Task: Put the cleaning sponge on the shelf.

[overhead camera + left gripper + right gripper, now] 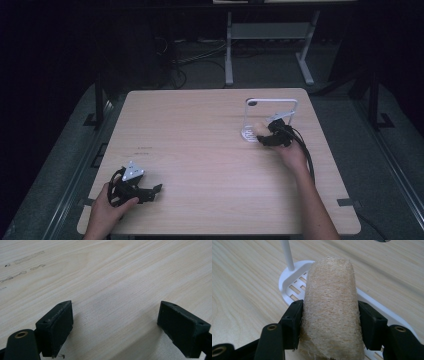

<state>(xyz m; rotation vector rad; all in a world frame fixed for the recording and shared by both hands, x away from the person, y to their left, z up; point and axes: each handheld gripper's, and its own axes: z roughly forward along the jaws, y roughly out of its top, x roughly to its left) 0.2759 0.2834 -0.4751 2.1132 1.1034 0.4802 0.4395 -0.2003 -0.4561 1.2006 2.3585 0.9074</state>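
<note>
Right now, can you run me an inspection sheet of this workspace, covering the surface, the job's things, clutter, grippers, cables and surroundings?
Surface: light wooden table, a few small dark marks left of centre.
Job's things: beige loofah sponge clamped above the slotted base of a white rack, which stands at the far right of the table.
Clutter: nothing seen.
Grippers: right gripper shut on the loofah sponge, one jaw on each side; left gripper open, nothing between its jaws, low over bare wood near the front left.
Cables: a black cable trails along the right forearm; more cables lie on the floor behind the table.
Surroundings: dark room, white desk legs beyond the table, grey floor.
</note>
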